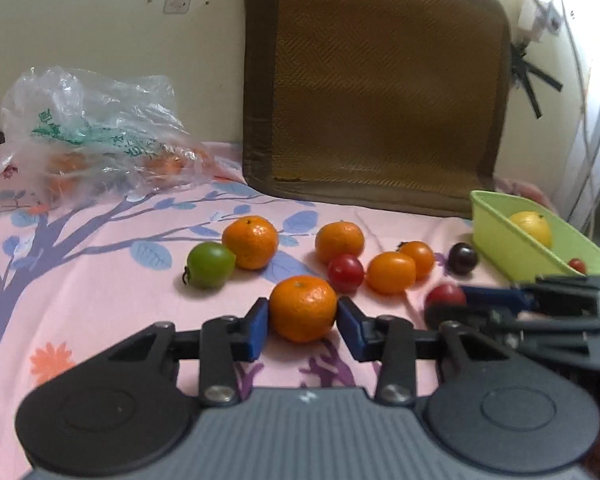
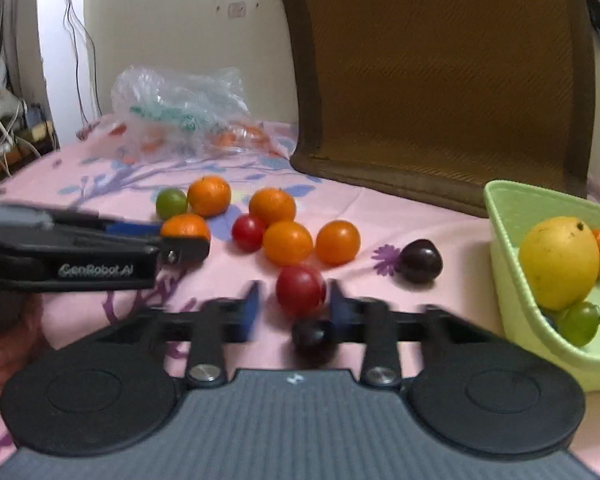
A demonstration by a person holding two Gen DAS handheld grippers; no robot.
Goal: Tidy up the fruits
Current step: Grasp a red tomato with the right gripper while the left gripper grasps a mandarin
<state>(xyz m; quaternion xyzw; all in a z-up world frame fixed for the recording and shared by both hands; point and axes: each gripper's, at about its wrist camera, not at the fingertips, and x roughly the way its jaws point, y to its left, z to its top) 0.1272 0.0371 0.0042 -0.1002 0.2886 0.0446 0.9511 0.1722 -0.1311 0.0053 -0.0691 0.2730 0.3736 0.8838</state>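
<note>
While a mandarin [image 1: 302, 307] is bracketed by the left gripper [image 1: 302, 322], pads touching or nearly so, a red tomato [image 2: 300, 289] sits loosely between the right gripper [image 2: 292, 304]'s parted fingers; a green basket [image 2: 512, 280] waits at three o'clock, presumably as destination.

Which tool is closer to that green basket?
Right. The right tool sits around a red fruit beside the green basket; the left tool brackets an orange farther away.

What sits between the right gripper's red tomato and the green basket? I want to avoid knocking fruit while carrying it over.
At cloth level, a dark plum lies between the red tomato, framed by the open right gripper, and the green basket. Lifted over the plum and the basket's wall, nothing visible blocks it.
</note>
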